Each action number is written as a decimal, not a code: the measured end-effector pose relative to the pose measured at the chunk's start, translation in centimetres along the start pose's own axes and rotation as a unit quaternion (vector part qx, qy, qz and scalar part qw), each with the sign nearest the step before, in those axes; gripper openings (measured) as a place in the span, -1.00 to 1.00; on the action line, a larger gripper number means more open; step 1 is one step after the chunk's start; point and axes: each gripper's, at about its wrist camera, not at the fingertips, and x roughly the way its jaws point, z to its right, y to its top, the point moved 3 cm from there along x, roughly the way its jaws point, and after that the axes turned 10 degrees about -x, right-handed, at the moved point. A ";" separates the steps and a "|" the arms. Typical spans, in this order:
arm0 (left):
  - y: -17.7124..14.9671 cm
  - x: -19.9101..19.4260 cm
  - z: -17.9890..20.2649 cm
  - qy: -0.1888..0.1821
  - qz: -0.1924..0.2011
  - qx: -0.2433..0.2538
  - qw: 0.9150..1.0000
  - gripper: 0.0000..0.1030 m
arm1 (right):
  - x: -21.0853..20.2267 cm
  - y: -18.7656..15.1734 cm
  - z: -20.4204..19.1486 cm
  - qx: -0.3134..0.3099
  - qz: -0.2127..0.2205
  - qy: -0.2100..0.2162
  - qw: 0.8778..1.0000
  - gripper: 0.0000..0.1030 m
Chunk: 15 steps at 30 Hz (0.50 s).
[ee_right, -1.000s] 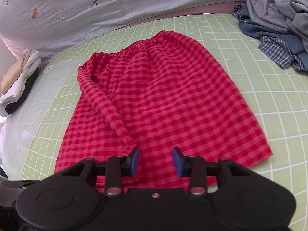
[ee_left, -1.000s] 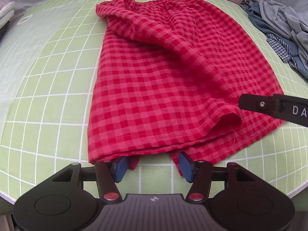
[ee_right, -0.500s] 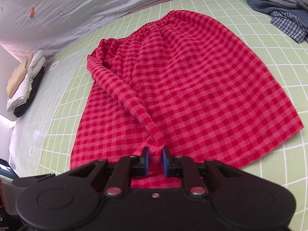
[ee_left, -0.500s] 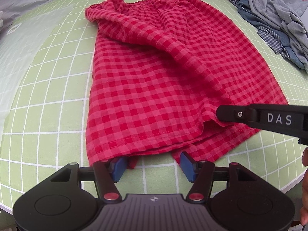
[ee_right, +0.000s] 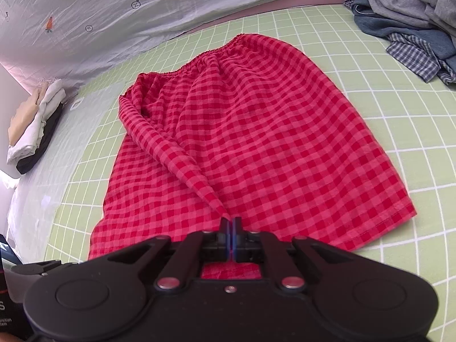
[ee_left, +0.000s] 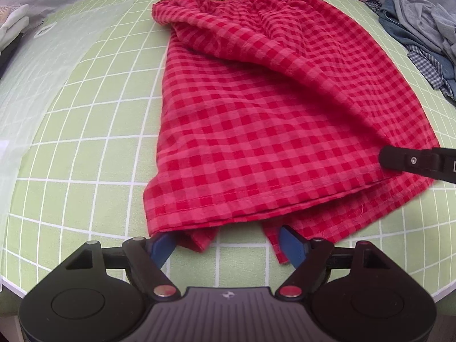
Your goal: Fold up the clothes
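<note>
Red checked shorts [ee_left: 256, 119] lie on the green grid mat [ee_left: 85, 148], waistband far, hems near; they also show in the right wrist view [ee_right: 256, 142]. My left gripper [ee_left: 228, 246] is open, its blue pads at the near hem on either side of the gap between the legs. My right gripper [ee_right: 230, 228] is shut on the hem fold of the shorts, from which a raised ridge of cloth runs up to the waistband. Its finger shows in the left wrist view [ee_left: 413, 161] at the right hem.
A heap of grey and blue clothes [ee_right: 413, 20] lies at the far right. A stack of folded clothes [ee_right: 34, 122] sits at the left on a pale sheet. A printed sheet [ee_right: 142, 8] hangs behind. The mat's near edge [ee_left: 17, 285] is close.
My right gripper closed on the hem fold of the shorts and pulled it slightly. My left gripper stayed open at the near hem.
</note>
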 end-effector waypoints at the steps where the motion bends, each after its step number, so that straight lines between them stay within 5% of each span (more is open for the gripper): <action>1: 0.0 0.0 0.0 0.002 0.000 -0.005 1.000 0.57 | 0.0 0.1 0.1 -0.003 0.000 0.001 1.000 -0.97; 9: -0.1 -0.1 -0.5 0.017 0.003 -0.039 0.999 0.63 | -1.1 0.8 1.6 -0.030 0.019 -0.020 0.999 -0.97; 15: -0.2 -0.1 -0.9 0.020 0.003 -0.050 0.999 0.70 | -2.6 1.1 4.8 -0.013 0.041 -0.086 0.995 -0.97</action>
